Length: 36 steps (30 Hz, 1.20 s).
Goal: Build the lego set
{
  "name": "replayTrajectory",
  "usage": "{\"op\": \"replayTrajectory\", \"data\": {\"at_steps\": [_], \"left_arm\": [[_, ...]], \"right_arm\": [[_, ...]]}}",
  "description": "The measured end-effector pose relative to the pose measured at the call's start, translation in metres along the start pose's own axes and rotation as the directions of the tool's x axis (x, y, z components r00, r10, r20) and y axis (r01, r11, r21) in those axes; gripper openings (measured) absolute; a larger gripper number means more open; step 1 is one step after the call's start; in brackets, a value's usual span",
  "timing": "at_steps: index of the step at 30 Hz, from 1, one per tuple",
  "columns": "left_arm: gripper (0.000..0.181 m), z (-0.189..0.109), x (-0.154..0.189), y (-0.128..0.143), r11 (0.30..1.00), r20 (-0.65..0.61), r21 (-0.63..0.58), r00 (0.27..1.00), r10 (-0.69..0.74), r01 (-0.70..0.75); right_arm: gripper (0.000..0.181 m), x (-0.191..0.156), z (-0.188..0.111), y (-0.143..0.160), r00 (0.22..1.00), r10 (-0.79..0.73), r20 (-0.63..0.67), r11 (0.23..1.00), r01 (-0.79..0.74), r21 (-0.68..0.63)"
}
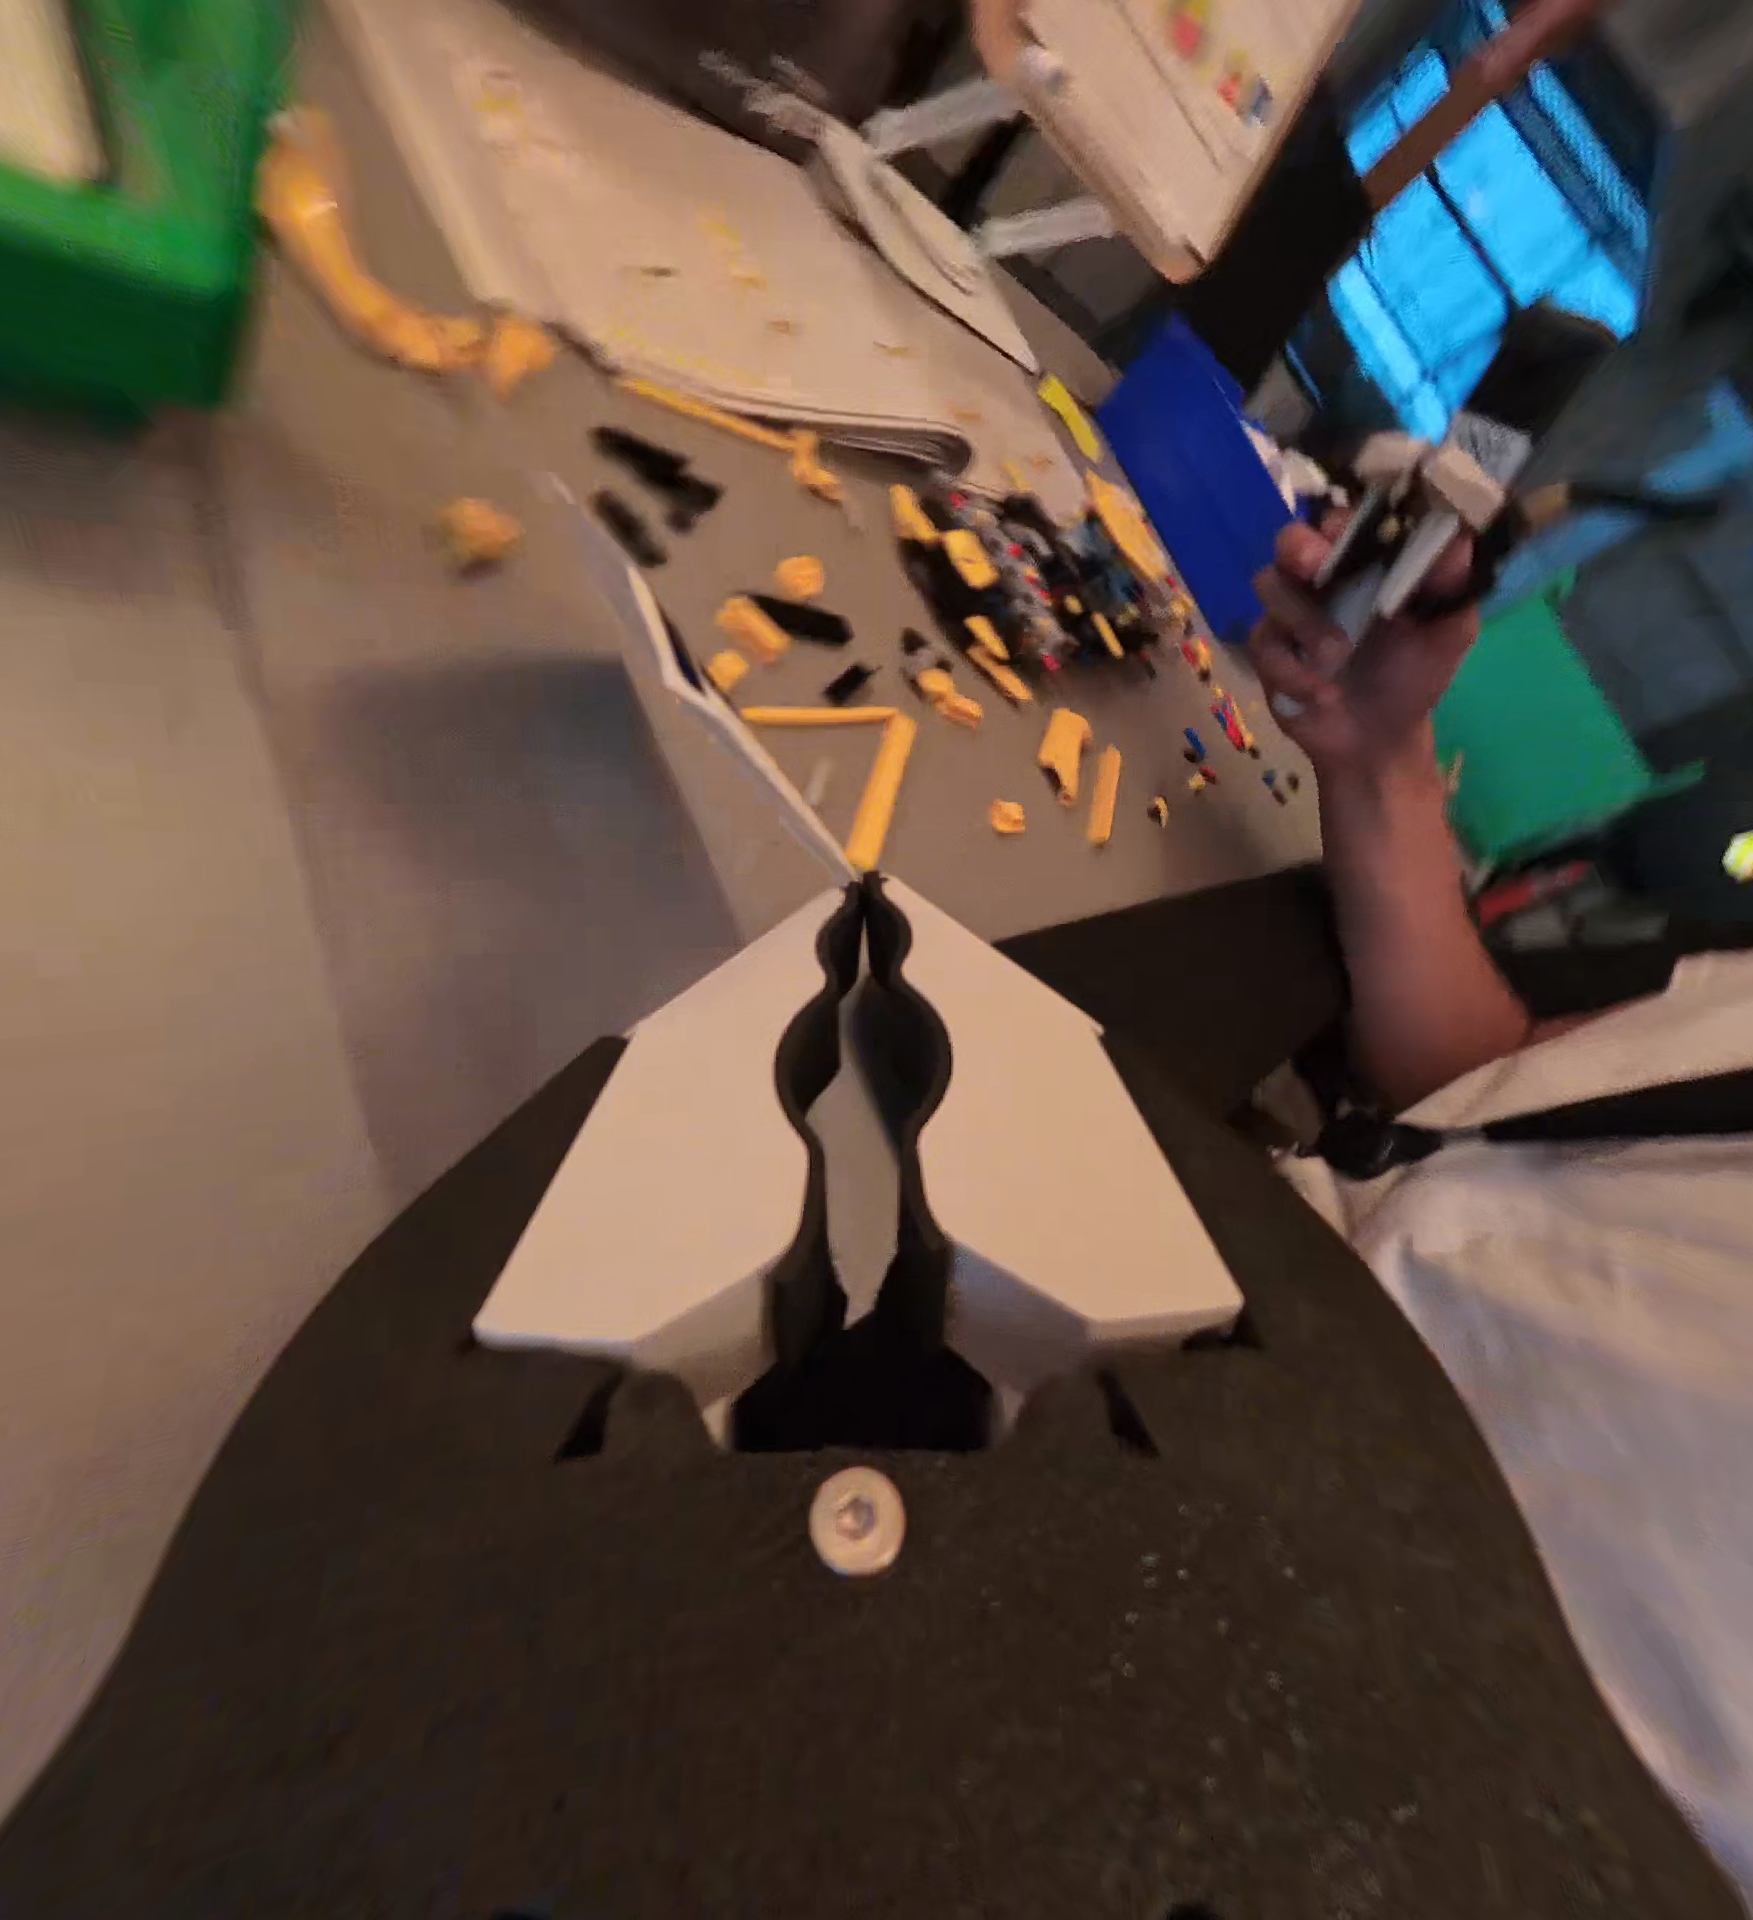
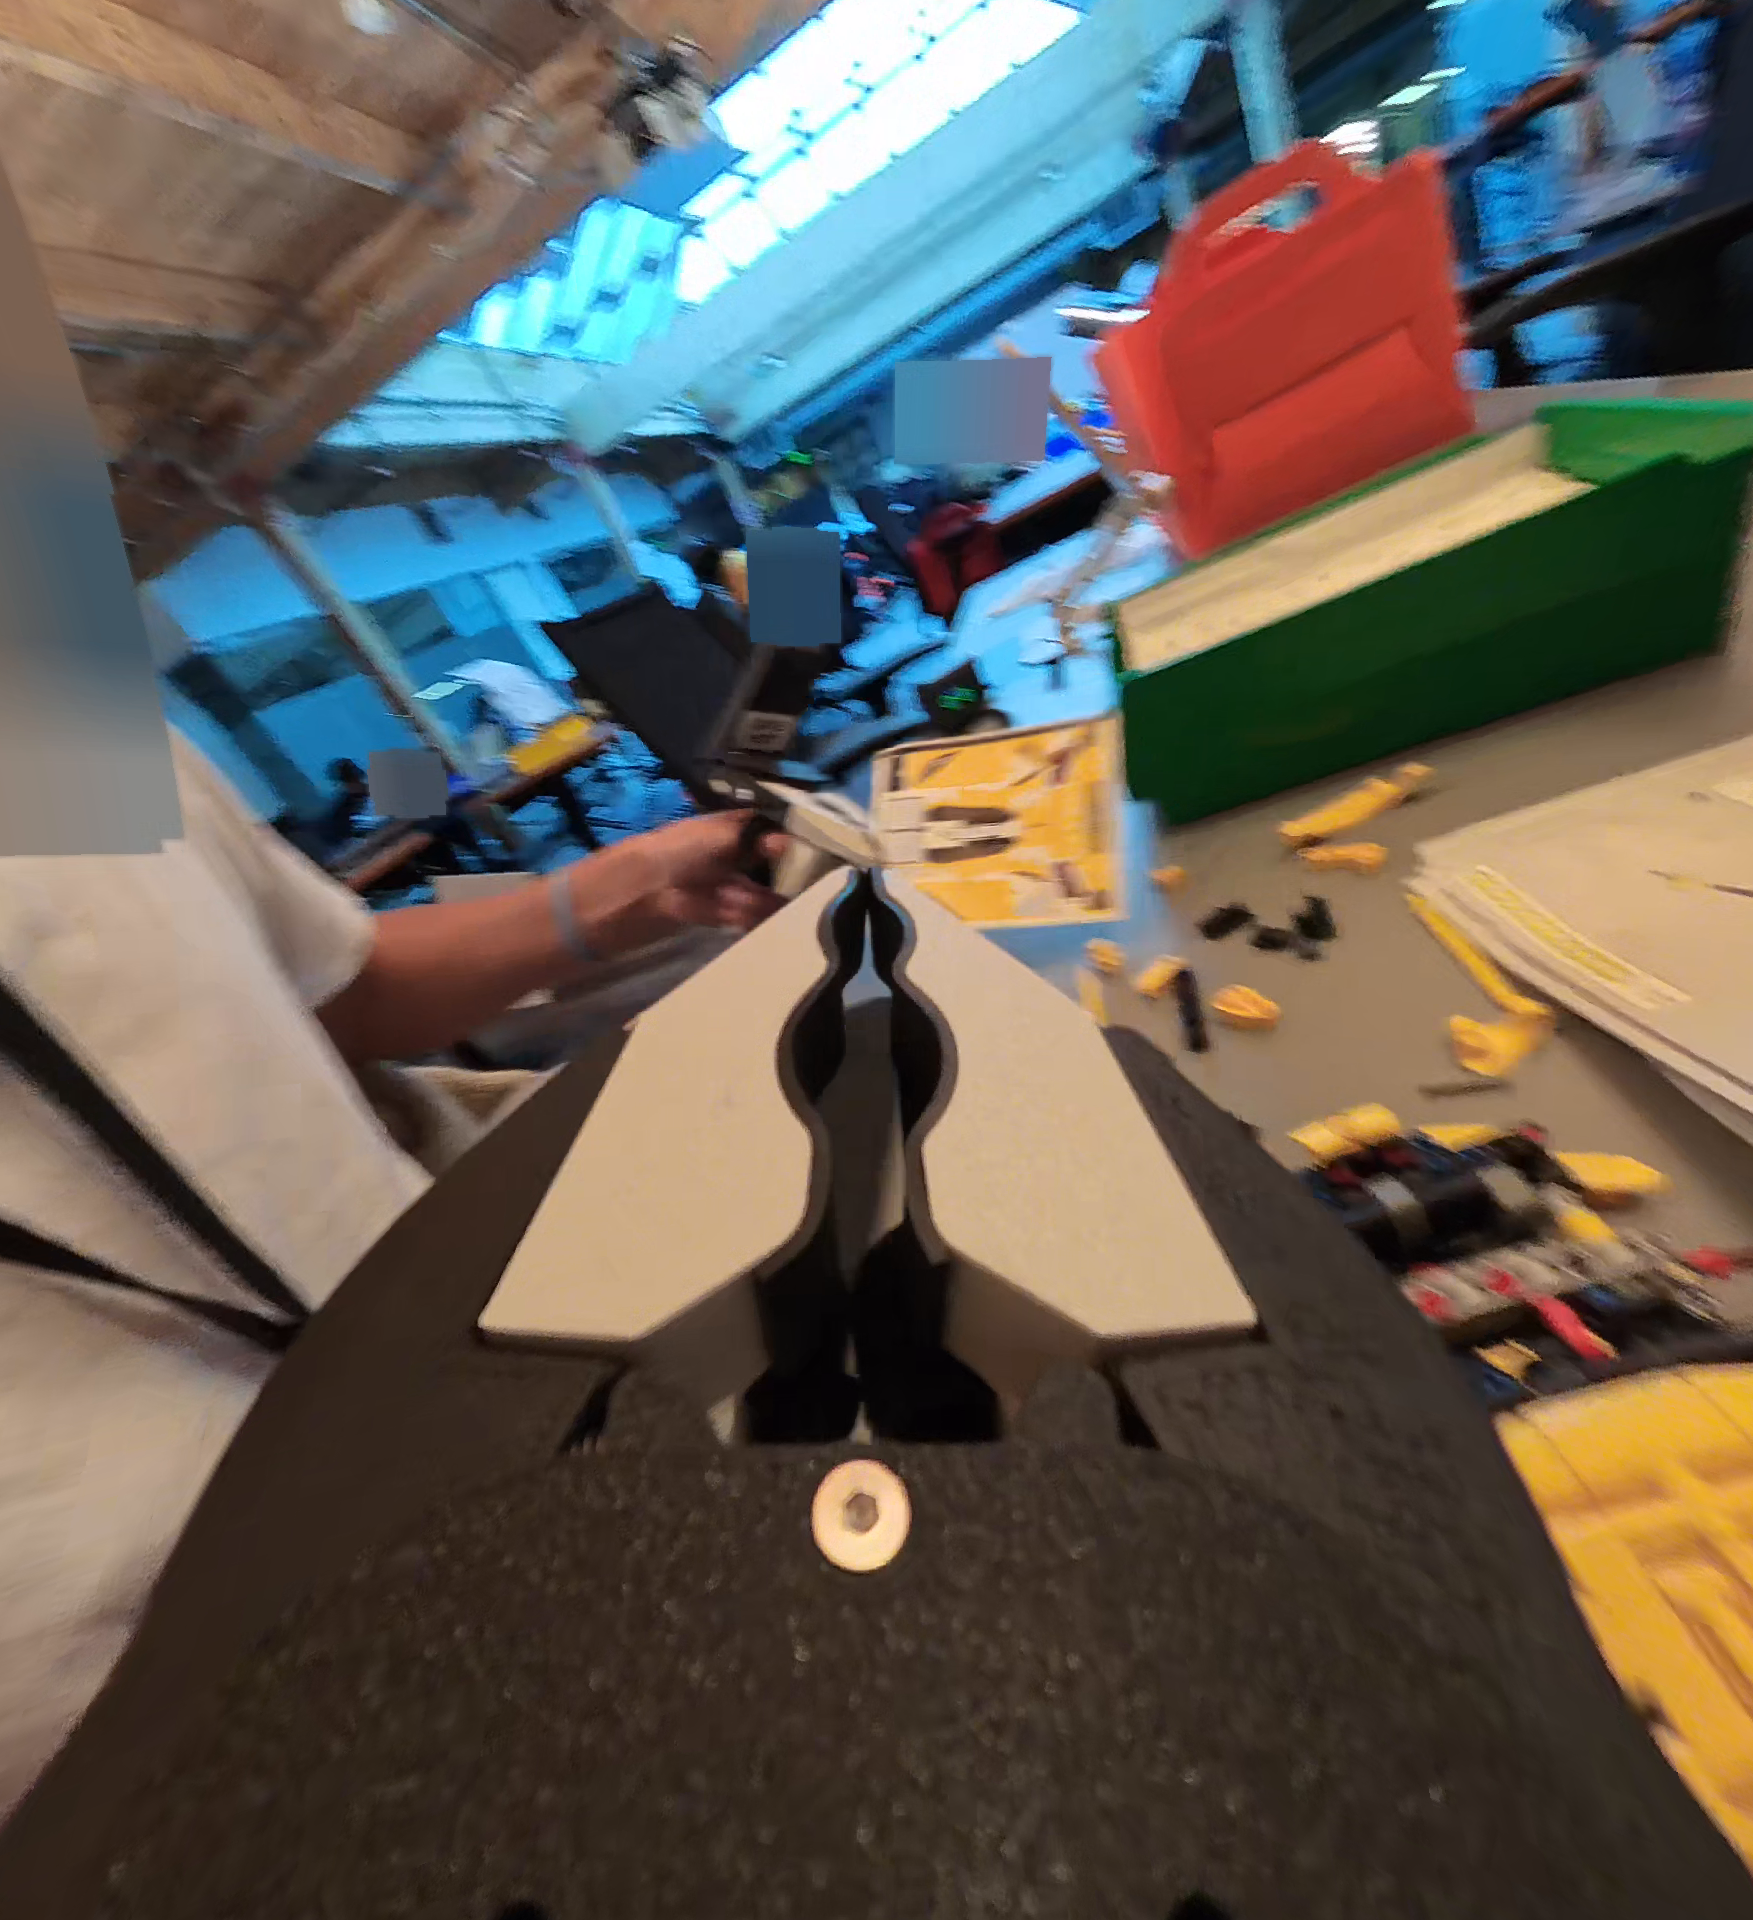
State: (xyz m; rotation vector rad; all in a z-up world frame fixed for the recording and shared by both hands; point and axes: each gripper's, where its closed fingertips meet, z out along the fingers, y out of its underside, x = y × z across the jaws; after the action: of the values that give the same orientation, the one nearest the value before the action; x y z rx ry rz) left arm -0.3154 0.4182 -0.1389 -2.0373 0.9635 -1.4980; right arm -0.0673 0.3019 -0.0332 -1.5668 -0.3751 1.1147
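The left tongs [image 1: 864, 885] are pinched together on a thin printed sheet [image 1: 690, 665]. It shows edge-on, its long axis running away from the tips, up and left. Beyond them on the bench [image 1: 498, 831], the half-built model [image 1: 1038, 582] lies ahead and to the right, with loose yellow beams [image 1: 882, 779] on its near side. The right tongs [image 2: 867, 883] are together, seemingly empty. They hang just right of the model, so they are nearer to it. The model's long axis seems to run across the bench; blur hides which end leads.
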Motion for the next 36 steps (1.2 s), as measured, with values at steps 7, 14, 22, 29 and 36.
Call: {"op": "replayTrajectory", "data": {"at_steps": [7, 14, 22, 29, 36], "left_arm": [[0.0, -0.033, -0.068, 0.019, 0.944, 0.148, -0.029, 0.935, -0.321, 0.328], [0.031, -0.043, -0.092, 0.025, 0.94, 0.43, -0.16, 0.878, -0.208, 0.301], [0.052, -0.065, -0.083, -0.011, 0.96, 0.658, -0.278, 0.731, 0.181, 0.012], [0.05, 0.057, 0.04, -0.071, 0.839, 0.356, -0.078, 0.771, 0.527, -0.538], [0.043, 0.175, 0.169, -0.04, 0.869, -0.362, 0.022, 0.806, 0.467, -0.494]], "right_arm": [[0.0, 0.045, -0.021, -0.009, 0.957, -0.083, -0.278, 0.993, 0.102, 0.056], [0.0, 0.062, -0.038, -0.018, 0.931, -0.065, -0.359, 0.986, 0.115, 0.121], [0.0, 0.071, -0.042, -0.017, 0.926, -0.043, -0.376, 0.99, 0.09, 0.108], [0.0, 0.046, -0.039, -0.027, 0.947, -0.148, -0.284, 0.966, 0.2, 0.163], [0.0, -0.01, -0.022, -0.023, 0.622, -0.734, -0.275, 0.633, 0.772, 0.057]]}}
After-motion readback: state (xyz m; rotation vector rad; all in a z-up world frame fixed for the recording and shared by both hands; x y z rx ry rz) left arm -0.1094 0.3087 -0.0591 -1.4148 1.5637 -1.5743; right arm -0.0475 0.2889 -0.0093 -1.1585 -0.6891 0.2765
